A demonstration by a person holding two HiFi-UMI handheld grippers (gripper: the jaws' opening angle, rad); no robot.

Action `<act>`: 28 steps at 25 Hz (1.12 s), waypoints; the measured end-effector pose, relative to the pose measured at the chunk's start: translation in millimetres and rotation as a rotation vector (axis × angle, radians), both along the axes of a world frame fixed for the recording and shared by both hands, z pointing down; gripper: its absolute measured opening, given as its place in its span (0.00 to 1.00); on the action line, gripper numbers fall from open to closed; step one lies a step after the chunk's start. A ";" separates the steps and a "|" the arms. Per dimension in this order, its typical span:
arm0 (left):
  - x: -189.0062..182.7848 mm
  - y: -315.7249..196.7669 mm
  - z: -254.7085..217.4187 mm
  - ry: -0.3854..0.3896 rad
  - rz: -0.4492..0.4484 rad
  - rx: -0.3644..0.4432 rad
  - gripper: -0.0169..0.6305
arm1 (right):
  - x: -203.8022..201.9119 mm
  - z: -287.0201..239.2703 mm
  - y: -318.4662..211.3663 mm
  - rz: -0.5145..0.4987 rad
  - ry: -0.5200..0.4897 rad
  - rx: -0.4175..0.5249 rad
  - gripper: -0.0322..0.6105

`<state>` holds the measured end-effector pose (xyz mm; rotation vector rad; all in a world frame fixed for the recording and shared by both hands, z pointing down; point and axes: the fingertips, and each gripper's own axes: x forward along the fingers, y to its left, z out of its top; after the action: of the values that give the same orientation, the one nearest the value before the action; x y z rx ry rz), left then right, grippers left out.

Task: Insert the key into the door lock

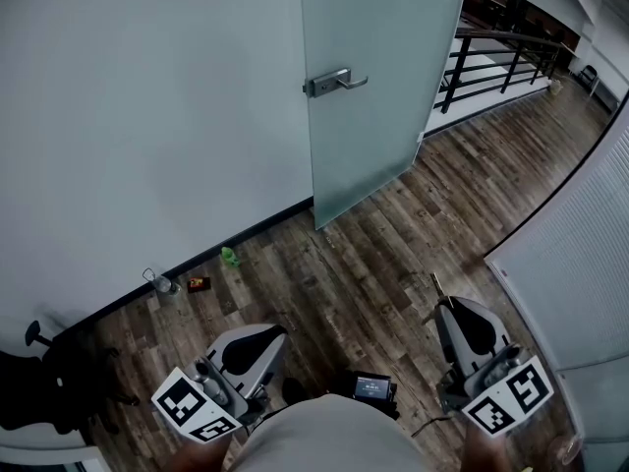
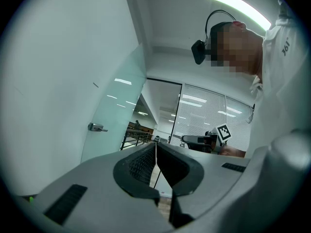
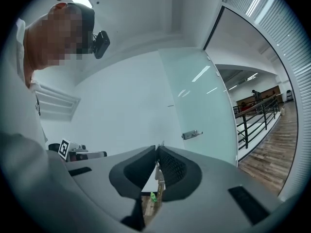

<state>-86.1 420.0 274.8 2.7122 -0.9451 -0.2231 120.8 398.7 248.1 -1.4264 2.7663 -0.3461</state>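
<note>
The right gripper's [image 3: 156, 148] jaws clamp the key [image 3: 159, 177], its length lying along them with the tip aimed toward the glass door's [image 1: 373, 96] lever handle [image 1: 334, 82], well apart from it, while the left gripper's [image 2: 156, 144] jaws sit together.

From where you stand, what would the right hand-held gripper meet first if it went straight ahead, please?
Probably the white wall, just left of the glass door and its handle; nothing nearer shows, though it is a close call.

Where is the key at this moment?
The key is at lower right of the head view, pinched in the right gripper, above the wooden floor and far from the door handle.
</note>
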 end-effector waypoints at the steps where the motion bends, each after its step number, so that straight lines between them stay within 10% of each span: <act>1: 1.5 -0.2 0.1 0.000 0.001 0.000 0.05 | 1.3 0.6 -0.3 0.000 0.000 -0.002 0.10; 28: 42.4 -20.2 2.8 -0.013 -0.062 -0.023 0.05 | 35.1 2.5 -31.4 -0.060 -0.023 -0.008 0.10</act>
<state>-43.7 399.8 277.5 2.6692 -1.0294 -0.2060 155.9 367.3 250.6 -1.3339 2.7971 -0.3731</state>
